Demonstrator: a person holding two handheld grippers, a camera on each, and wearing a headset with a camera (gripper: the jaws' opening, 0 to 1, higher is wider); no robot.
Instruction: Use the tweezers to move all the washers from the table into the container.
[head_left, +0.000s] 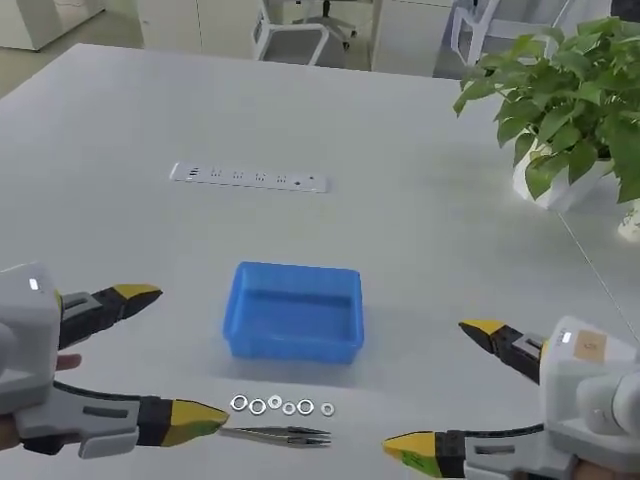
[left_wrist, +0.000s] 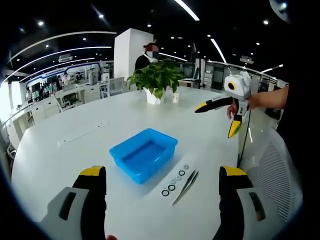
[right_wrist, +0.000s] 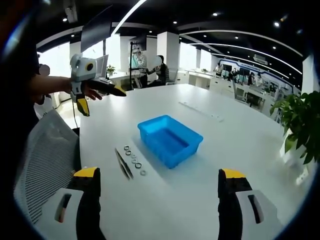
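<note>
Head view: left tongs and right tongs hang wide open, empty, above the counter. Tweezers lie just nearside of the washers, near the container. A level, mid-shaft pinch looks wisest.

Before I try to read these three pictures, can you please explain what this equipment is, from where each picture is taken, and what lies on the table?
There is no robot here: a person holds a two-jaw gripper in each hand. The head view comes from a headset camera looking down. It shows the left gripper and the right gripper, both open and holding nothing. The two round pictures come from a camera riding on each gripper. On the white table lie a blue container, a row of small washers and tweezers beside them. Farther away are a power strip and a potted plant.
</note>
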